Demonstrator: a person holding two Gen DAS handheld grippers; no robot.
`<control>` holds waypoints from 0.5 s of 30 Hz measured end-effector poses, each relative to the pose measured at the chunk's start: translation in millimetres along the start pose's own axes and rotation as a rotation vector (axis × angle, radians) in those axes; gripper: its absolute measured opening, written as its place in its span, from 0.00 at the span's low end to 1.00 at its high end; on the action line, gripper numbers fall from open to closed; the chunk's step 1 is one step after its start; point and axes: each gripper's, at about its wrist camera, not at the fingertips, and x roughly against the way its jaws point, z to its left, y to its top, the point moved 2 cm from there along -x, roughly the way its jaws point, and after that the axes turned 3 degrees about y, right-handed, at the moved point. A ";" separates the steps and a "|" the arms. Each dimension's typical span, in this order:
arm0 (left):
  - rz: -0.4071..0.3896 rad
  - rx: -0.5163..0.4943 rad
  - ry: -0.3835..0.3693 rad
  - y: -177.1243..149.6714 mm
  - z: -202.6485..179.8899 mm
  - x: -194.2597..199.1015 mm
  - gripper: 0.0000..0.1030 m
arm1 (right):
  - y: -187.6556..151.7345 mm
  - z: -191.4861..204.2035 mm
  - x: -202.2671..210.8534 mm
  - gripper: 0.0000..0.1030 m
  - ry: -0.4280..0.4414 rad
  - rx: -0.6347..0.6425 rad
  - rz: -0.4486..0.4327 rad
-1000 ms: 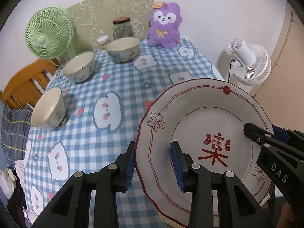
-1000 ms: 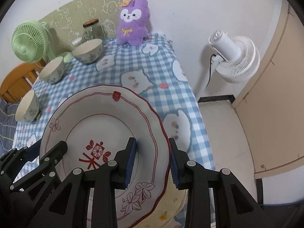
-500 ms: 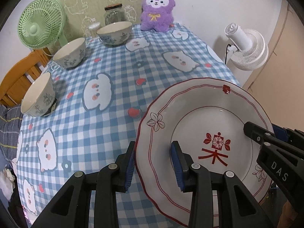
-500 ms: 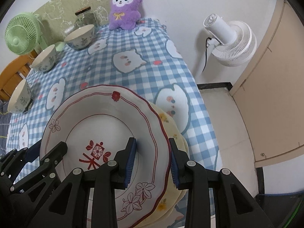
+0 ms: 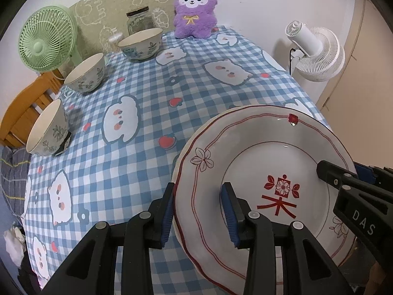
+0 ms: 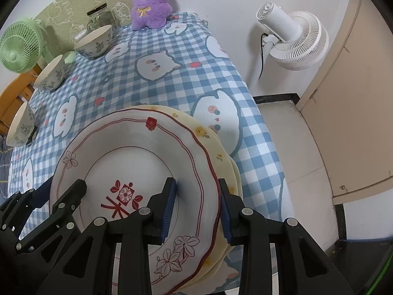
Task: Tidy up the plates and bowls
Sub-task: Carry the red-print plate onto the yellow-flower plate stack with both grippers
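Two grippers clamp one plate by opposite rims: the left gripper on its left edge, the right gripper on its right edge. Over the last second the plate has come down and now sits just over the yellow plates stacked at the tabletop's near corner, so stacking looks almost done. Both grippers point steeply down. Three bowls wait along the far left edge.

Plate: white, red rim lines and flowers. Lower plate: cream, yellow flowers. Tablecloth: blue-white check. Plush toy: purple. Fan: green.
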 end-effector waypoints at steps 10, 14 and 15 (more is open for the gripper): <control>-0.036 -0.044 0.082 -0.4 -15.8 -6.1 0.44 | 1.4 4.8 -2.6 0.35 -0.057 0.032 0.019; -0.049 -0.068 0.094 -1.7 -21.6 -6.8 0.46 | 1.8 7.1 -3.8 0.35 -0.079 0.049 0.016; -0.050 -0.070 0.096 -1.5 -22.7 -7.3 0.46 | 2.5 6.6 -3.8 0.35 -0.083 0.050 0.011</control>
